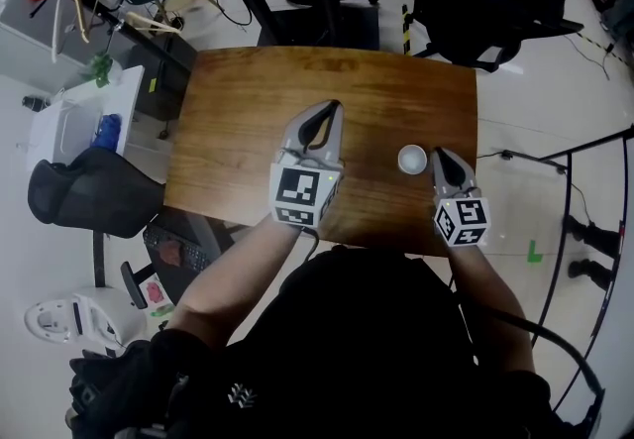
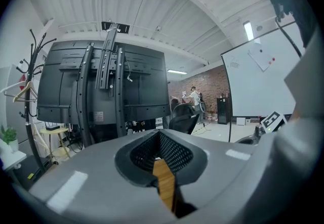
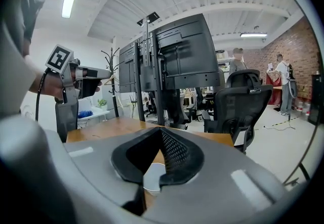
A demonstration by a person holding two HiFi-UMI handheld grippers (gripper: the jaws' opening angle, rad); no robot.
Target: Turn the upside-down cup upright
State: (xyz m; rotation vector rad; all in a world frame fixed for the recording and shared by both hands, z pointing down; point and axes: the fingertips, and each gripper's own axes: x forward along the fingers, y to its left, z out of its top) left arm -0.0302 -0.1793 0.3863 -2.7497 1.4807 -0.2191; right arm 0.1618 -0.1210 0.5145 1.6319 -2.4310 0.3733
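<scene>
A small white cup (image 1: pixel 412 160) stands on the wooden table (image 1: pixel 248 100), right of the middle; from above it shows a round rim with a paler inside, as if mouth up. My right gripper (image 1: pixel 437 154) is shut, its tips just right of the cup and holding nothing. In the right gripper view the cup (image 3: pixel 153 180) shows through the gap below the closed jaws (image 3: pixel 161 133). My left gripper (image 1: pixel 334 107) hovers over the table's middle, shut and empty, well left of the cup. Its own view shows only table wood (image 2: pixel 164 182) under its jaws.
Black office chairs (image 1: pixel 495 1) stand beyond the table's far edge, and another (image 1: pixel 84 189) at its left. A white side table (image 1: pixel 74 120) with small items is at far left. A tall black screen stand (image 3: pixel 177 66) and people stand farther off.
</scene>
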